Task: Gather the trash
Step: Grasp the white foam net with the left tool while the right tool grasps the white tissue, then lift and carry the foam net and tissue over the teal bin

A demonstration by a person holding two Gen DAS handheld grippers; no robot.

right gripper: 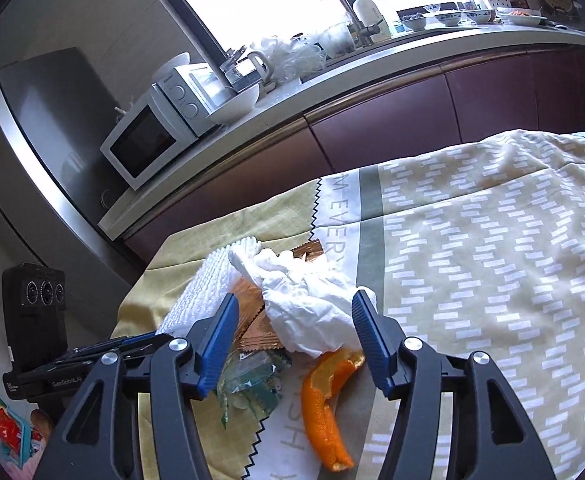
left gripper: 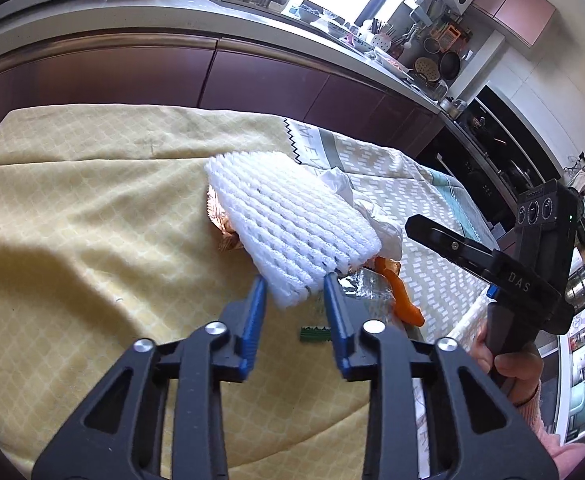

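A heap of trash lies on the yellow tablecloth (left gripper: 72,208). A white foam fruit net (left gripper: 292,224) lies on top of a copper wrapper (left gripper: 228,236), with crumpled white tissue (left gripper: 376,216), an orange peel (left gripper: 404,300) and a clear wrapper (left gripper: 368,284) beside it. My left gripper (left gripper: 294,292) is open, its blue fingers on either side of the net's near corner. My right gripper (right gripper: 294,312) is open around the tissue (right gripper: 312,304). The orange peel (right gripper: 324,404), clear wrapper (right gripper: 252,384), copper wrapper (right gripper: 256,320) and foam net (right gripper: 200,300) lie close under it.
A small green scrap (left gripper: 313,334) lies on the cloth near my left fingers. A kitchen counter (right gripper: 372,64) with a microwave (right gripper: 148,140), bowls and a sink runs behind the table. Colourful packets (right gripper: 8,428) lie on the floor at the left.
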